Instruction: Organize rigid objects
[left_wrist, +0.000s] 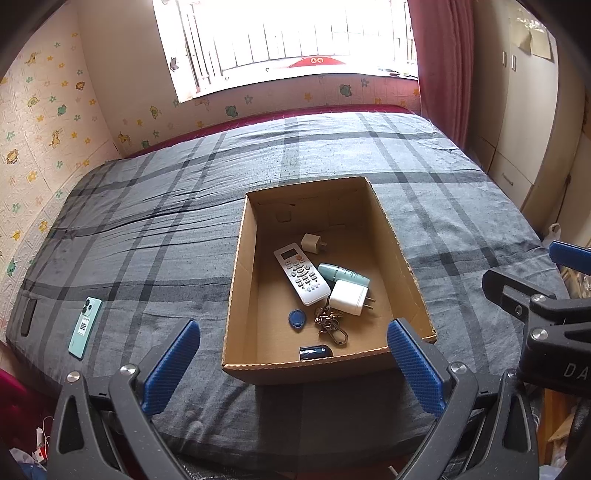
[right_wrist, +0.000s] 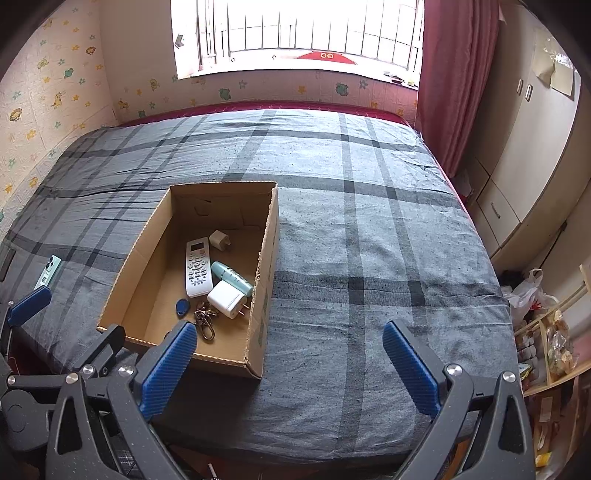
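An open cardboard box sits on the bed. Inside lie a white remote, a large white charger, a small charger, a teal tube, a blue key fob, a key ring and a dark object by the near wall. A mint phone lies left of the box. My left gripper is open before the box. My right gripper is open over the blanket beside the box.
The grey plaid blanket covers the whole bed. A dark flat object lies at the bed's left edge. A wall runs along the left, a window at the back, a red curtain and wardrobe at right, shelves with clutter near right.
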